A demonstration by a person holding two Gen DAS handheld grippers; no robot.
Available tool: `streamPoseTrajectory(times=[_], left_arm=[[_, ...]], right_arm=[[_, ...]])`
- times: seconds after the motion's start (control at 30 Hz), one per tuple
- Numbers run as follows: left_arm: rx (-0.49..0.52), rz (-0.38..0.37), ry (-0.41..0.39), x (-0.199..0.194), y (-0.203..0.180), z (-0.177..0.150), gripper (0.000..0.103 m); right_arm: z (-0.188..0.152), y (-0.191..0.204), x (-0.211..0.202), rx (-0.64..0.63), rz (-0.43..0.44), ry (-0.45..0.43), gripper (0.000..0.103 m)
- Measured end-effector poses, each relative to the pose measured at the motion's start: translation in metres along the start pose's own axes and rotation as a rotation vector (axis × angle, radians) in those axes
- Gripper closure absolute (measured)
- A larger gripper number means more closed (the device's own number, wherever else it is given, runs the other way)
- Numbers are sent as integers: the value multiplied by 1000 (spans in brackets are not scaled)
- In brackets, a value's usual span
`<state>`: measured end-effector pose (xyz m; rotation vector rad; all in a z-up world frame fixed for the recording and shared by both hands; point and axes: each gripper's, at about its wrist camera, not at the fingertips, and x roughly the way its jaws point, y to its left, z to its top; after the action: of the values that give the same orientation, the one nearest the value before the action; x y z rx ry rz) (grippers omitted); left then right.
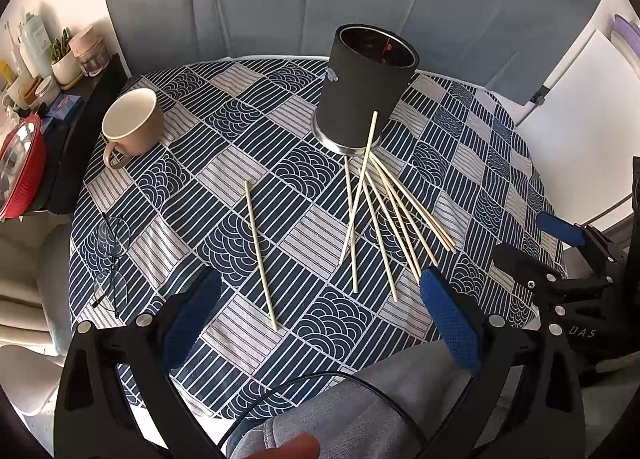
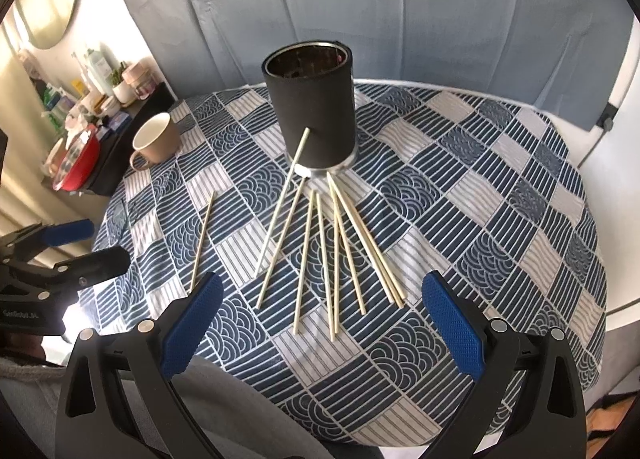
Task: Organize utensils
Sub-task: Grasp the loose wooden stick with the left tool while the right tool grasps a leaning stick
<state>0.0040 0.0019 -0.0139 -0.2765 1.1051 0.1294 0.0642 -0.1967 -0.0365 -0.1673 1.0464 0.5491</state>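
A black cylindrical holder stands upright at the back of the round table. Several pale wooden chopsticks fan out on the cloth in front of it, and one of them leans against its side. A single chopstick lies apart to the left. My left gripper is open above the table's near edge, nothing between its blue pads. My right gripper is open too, hovering near the chopsticks' close ends. Each gripper shows at the edge of the other's view.
A beige mug sits at the left of the table. A pair of glasses lies near the left edge. A shelf with bottles, jars and a red pot stands left. The blue patterned cloth covers the table. A person's grey-clad lap is below.
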Motion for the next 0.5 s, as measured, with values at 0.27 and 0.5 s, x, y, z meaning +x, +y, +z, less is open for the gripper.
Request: streamPoseTrajectory(times=[0.27,0.5], left_arm=[[-5,1,32,11,1,6,6],[-22,-20,84,29,5,13,6]], right_arm=[[2,1,22,4,105,75,8],[10,-14,40,56,110,121,8]])
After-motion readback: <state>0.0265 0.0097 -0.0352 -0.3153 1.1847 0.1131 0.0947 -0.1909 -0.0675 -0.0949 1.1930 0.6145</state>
